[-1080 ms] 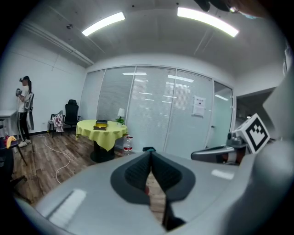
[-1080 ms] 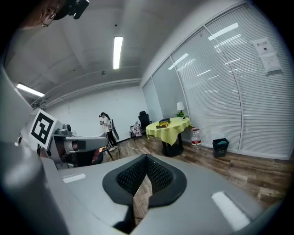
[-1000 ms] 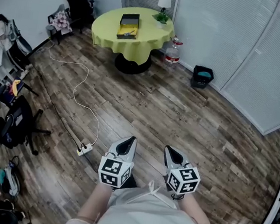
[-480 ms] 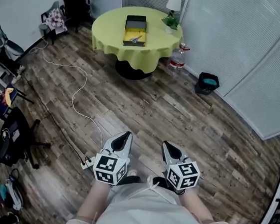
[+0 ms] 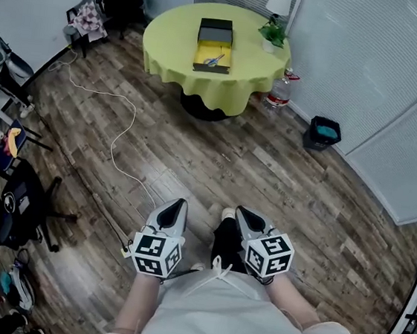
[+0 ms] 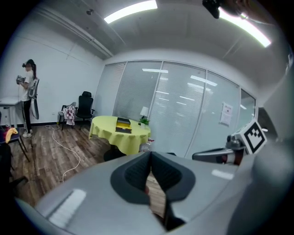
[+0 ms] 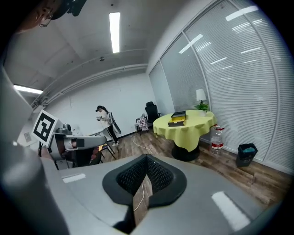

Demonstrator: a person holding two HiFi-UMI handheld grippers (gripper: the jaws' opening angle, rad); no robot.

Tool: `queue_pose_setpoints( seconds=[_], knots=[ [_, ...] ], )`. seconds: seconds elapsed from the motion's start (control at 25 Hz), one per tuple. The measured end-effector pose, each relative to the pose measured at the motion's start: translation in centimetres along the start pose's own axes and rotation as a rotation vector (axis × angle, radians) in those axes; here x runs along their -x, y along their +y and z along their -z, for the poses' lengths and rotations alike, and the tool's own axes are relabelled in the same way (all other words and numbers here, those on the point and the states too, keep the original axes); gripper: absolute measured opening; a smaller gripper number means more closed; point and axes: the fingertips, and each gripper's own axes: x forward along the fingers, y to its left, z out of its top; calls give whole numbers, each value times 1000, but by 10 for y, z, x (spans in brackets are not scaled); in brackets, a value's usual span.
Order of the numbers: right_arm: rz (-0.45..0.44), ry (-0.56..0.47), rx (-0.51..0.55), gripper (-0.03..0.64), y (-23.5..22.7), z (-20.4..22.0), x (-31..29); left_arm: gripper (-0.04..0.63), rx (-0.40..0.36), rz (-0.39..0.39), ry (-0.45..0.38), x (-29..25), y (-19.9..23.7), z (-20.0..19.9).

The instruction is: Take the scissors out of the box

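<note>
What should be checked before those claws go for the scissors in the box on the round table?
1. Scissors in sight: ok, they lie in the yellow half of the box.
2. Box open: ok, nothing covers the yellow half.
3. Table within reach: not ok, a long stretch of wood floor lies between it and the claws.
4. Claws empty: ok, the left claw and the right claw hold nothing.
5. Claws ready to grab: not ok, both are shut.
6. Cable out of the way: ok, it lies to the left of the straight line to the table.
</note>
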Motion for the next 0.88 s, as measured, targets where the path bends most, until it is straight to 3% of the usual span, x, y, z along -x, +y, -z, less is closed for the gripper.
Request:
queue_pose_setpoints(
  seconds=[0.36, 0.6, 0.72, 0.88],
  knots=[
    [-114, 0, 32, -2, -118, -102, -109, 6, -34, -103, -23, -150, 24, -84],
    [-122, 0, 45, -2, -208, -162, -164, 6, -74, -121, -40, -252, 25, -132],
    [-128, 14, 29, -2, -242, -179, -185, 6, -92, -145, -23, -286, 29, -143],
    [-140, 52, 6, -1, -262, -183, -214, 6, -46, -176, 5, -318, 52, -147]
  ],
)
